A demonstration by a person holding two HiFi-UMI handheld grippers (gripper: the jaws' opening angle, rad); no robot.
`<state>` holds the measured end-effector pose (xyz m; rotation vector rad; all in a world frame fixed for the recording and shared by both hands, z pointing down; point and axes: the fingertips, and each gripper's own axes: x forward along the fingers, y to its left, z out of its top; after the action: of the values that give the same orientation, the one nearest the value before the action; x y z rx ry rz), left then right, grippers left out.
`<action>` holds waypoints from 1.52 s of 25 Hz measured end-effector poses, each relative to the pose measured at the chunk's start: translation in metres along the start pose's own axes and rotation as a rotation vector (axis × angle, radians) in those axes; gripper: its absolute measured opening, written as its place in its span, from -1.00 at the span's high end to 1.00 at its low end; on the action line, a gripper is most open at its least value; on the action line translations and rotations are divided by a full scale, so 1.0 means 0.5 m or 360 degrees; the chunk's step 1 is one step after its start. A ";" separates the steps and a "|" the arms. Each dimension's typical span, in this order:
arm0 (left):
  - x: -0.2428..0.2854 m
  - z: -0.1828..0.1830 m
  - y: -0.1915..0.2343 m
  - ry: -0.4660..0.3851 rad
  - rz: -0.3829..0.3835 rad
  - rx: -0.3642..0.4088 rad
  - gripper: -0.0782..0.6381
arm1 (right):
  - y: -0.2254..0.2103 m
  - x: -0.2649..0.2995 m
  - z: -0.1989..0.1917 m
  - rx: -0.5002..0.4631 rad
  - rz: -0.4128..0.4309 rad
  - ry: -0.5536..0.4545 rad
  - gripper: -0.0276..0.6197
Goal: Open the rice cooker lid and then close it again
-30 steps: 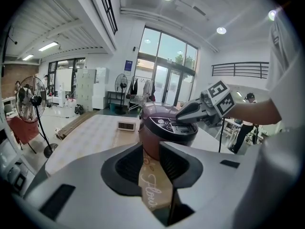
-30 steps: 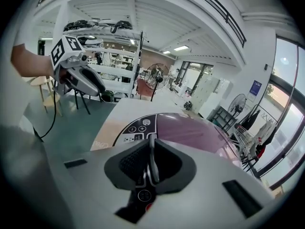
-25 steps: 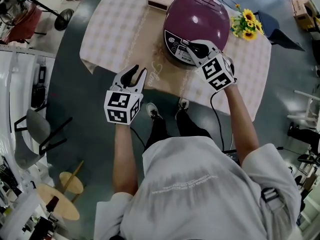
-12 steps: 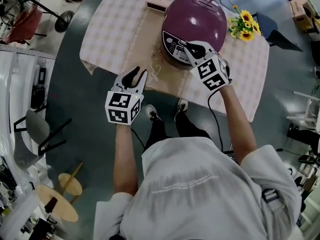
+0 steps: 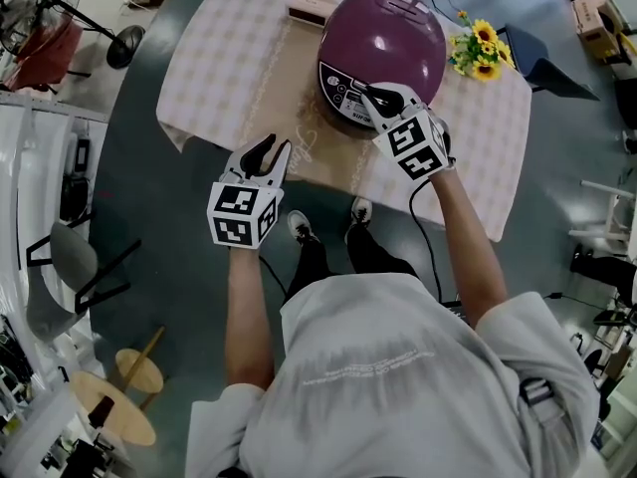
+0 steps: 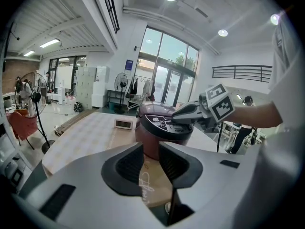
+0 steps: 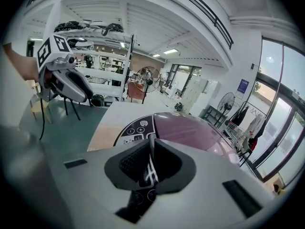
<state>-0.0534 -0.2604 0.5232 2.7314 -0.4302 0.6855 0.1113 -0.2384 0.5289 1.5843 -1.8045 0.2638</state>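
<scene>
Checked tablecloth (image 5: 224,58) on a table, dark green floor around it, big glazed hall behind. The purple rice cooker (image 5: 393,33) sits at the cloth's 1 o'clock, lid down, control panel (image 5: 341,90) facing me at its 6 o'clock.

My read on handling: hard glossy dome, slippery, nothing to pinch. The lid is likely sprung on a front latch, so I'd press there just above the panel, and close it by pushing down on the dome's front. An empty pot may skid on the cloth.

The right gripper (image 5: 370,92) is at that front edge, clenched to a thin slit with nothing clamped. The left gripper (image 5: 271,147) hangs at the cooker's 7 o'clock over the near table edge, jaws released, only cloth between them.

Sunflowers (image 5: 478,46) at 3 o'clock, a small white box with a display (image 5: 309,10) at 10 o'clock.

Hidden: the latch itself under the right tips, whether they touch it, and the rear hinge.
</scene>
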 end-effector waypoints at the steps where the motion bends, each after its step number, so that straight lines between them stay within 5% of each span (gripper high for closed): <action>1: 0.000 -0.001 -0.001 0.0000 -0.0001 -0.0002 0.47 | 0.001 0.000 0.000 0.0003 -0.0003 -0.0001 0.77; 30: -0.002 0.024 0.002 -0.0010 -0.0024 0.0041 0.47 | -0.014 -0.001 0.007 0.0179 0.0075 -0.0084 0.75; 38: 0.000 0.097 0.005 -0.0070 -0.0024 0.0170 0.47 | -0.069 -0.055 0.036 0.0242 -0.0077 -0.0218 0.74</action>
<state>-0.0345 -0.2795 0.4825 2.8516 -0.3929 0.6638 0.1366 -0.2351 0.4887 1.7878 -1.8842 0.2815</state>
